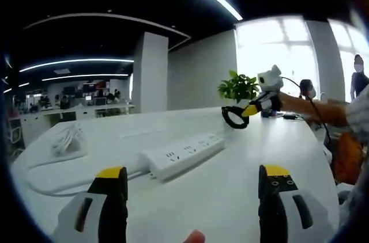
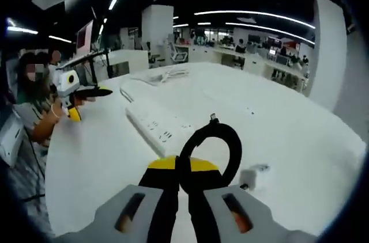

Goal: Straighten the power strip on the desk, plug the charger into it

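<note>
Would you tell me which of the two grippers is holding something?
The right gripper: its jaws are shut on a black cable loop. The left gripper is open above the desk.

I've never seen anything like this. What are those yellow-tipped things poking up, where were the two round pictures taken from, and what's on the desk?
No robot here: a person holds hand-operated tongs in each hand, and a small fisheye camera rides on each.

The left gripper view looks along the left tongs, whose yellow-tipped black jaws stand apart, holding nothing. On the white desk lies a long white plastic power strip, with a coiled white cable further back. The other tongs appear across the desk, before a green potted plant.

The right gripper view looks along the right tongs, closed on a looped black cable. A small pale object lies nearby; I can't tell what it is.
</note>
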Available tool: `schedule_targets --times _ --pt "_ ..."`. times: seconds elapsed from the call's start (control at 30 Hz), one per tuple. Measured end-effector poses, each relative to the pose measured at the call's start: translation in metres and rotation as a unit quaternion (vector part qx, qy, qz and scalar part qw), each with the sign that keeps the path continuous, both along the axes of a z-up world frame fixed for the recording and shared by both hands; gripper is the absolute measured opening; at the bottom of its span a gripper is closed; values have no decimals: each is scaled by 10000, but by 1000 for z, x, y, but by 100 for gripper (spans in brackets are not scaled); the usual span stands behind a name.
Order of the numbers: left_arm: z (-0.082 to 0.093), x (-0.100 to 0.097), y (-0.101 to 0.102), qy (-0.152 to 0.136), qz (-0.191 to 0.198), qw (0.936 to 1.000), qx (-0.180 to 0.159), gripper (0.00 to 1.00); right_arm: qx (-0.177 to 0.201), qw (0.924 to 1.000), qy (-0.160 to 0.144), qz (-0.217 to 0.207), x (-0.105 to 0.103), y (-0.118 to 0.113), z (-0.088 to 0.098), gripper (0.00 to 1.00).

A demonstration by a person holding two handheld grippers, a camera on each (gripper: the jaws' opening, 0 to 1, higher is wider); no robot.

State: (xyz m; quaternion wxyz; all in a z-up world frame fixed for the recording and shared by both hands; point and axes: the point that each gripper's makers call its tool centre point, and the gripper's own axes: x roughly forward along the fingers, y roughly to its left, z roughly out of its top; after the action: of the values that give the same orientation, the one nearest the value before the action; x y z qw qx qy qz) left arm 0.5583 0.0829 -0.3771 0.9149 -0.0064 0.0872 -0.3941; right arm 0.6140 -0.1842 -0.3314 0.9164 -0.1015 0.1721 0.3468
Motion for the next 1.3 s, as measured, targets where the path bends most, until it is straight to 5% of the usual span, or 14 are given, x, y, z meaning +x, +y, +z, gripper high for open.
schedule_targets --times 0.07,0.17,0.33,0.6,1.3 --pt "0 0 1 12 14 10000 -14 96 -36 9983 -579 -17 4 2 14 2" --pt "-1 0 0 15 8 10000 10 96 227 9955 -899 -175 9 5 25 2" --pt "-5 0 -1 41 -2 10000 74 96 738 9905 -1130 -267 19 9 36 2" --pt "-10 0 -2 70 -6 9998 164 96 925 9787 -1754 -534 29 11 48 2" --pt "-10 2 2 74 69 9998 151 95 1539 9644 -2140 -192 8 43 98 3"
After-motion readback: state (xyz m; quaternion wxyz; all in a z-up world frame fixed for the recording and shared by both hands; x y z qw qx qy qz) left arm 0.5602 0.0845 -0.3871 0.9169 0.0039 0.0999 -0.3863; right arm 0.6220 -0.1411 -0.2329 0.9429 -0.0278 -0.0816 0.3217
